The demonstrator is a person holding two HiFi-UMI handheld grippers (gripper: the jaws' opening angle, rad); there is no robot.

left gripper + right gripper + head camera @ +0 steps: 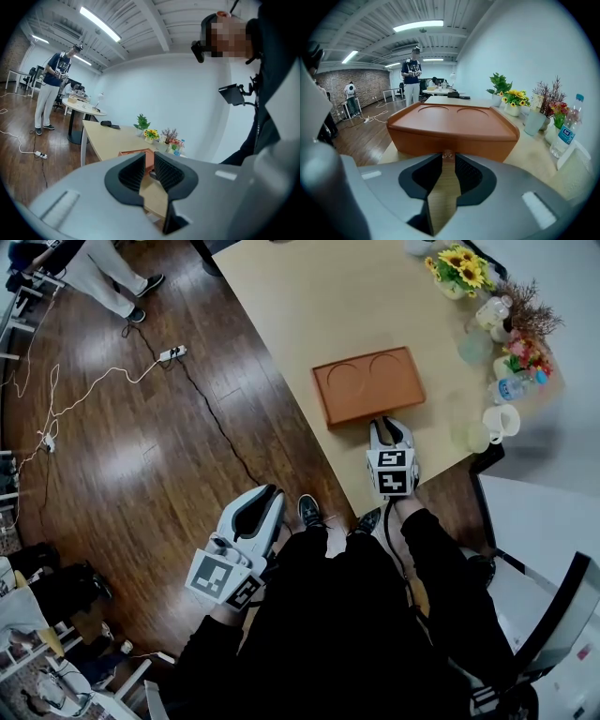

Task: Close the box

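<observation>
An orange-brown box (pixel 367 383) lies on the light wooden table (pixel 300 306) near its front edge. Its lid, pressed with two round shapes, is down. In the right gripper view the box (pixel 452 124) fills the middle, with a small clasp (pixel 448 154) on its front wall. My right gripper (pixel 391 425) sits just in front of that wall, jaws a narrow gap apart and empty, tips (pixel 448 158) level with the clasp. My left gripper (pixel 265 495) hangs off the table over the floor, slightly open and empty. Past its tips (pixel 149 161) the box (pixel 136 153) shows far off.
Along the table's right side stand a sunflower vase (pixel 459 270), other flowers (pixel 525 352), a water bottle (pixel 514 386), a mug (pixel 502 420) and a glass (pixel 473 437). A power strip (pixel 172 353) and cables lie on the wooden floor. A person (pixel 108 277) stands far left.
</observation>
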